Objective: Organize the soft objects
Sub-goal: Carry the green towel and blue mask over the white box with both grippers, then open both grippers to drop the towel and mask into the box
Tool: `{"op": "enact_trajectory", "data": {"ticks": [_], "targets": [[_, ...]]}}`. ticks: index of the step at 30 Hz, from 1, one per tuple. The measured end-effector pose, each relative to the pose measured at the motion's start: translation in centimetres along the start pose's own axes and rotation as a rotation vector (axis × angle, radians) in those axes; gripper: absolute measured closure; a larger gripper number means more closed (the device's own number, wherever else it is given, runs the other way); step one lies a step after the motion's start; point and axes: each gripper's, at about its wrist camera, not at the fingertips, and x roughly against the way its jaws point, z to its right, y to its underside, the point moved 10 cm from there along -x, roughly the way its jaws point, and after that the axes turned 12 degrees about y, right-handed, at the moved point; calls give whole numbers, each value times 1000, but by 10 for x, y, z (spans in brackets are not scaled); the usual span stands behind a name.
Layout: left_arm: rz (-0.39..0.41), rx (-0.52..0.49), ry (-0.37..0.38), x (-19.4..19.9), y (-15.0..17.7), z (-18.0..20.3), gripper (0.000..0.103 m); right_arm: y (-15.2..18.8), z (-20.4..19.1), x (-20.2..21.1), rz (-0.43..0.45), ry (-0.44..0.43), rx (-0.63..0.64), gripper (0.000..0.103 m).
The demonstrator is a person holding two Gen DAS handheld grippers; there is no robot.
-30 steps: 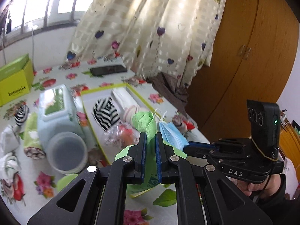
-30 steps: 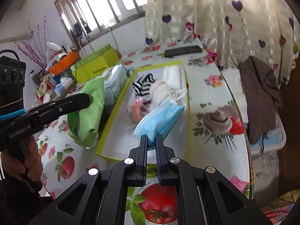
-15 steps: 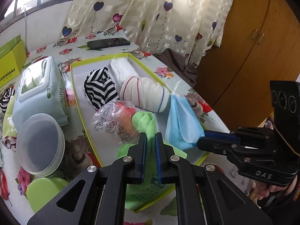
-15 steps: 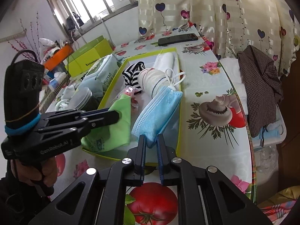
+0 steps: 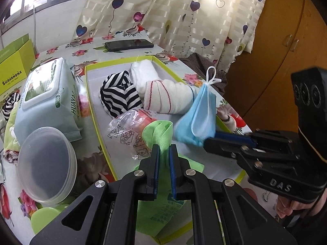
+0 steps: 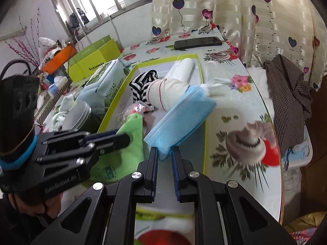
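Green cloth [image 5: 161, 131] and blue mask [image 6: 179, 120] are now lower over tray [image 5: 90, 94]; we are holding each in narrow tongs, right gripper [image 6: 165, 159] just loosening.

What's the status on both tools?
Left tool shut on green cloth. Right tool pinching blue mask. Both over the tray, already crowded: striped sock, white roll.
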Motion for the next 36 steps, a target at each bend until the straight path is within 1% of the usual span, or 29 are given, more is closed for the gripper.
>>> {"op": "enact_trajectory", "data": {"ticks": [4,7,8,9,11,13,15,18,22,25,27,28,29,32,36], "targets": [[1,12,-8,-5,-3,-5,94,-11,-1,-15,-12,-2,10,90],[5,20,-20,-8,-7,-9,94,-14,-1,-19,-17,-14,4,89],[6,21,-24,-8,-8,-10,94,-13,-2,-18,-15,-22,3,86],[9,25,-26,-8,-9,-12,93,-12,-2,-16,-13,-28,3,76],[20,32,-18,-6,-12,-13,93,-9,0,-8,4,-34,-4,64],[35,24,-21,-3,-14,-12,89,-6,2,0,16,-38,-15,64],[57,22,-10,3,-16,-9,81,-5,6,8,33,-29,-28,62],[82,18,-11,12,-17,-7,72,-9,13,18,67,-19,-57,62],[100,24,11,23,-16,-3,72,-22,26,22,112,2,-95,62],[100,22,26,29,-12,0,72,-32,31,10,110,22,-93,64],[94,23,35,31,-7,2,72,-38,29,0,98,31,-77,73],[88,22,39,30,-5,3,72,-39,26,-3,95,28,-69,82],[82,20,44,30,-2,4,72,-40,21,-5,93,24,-54,85],[61,10,57,28,8,10,72,-41,4,-12,85,2,-4,85],[48,-8,70,27,18,19,72,-34,0,-16,58,2,4,85]]}}
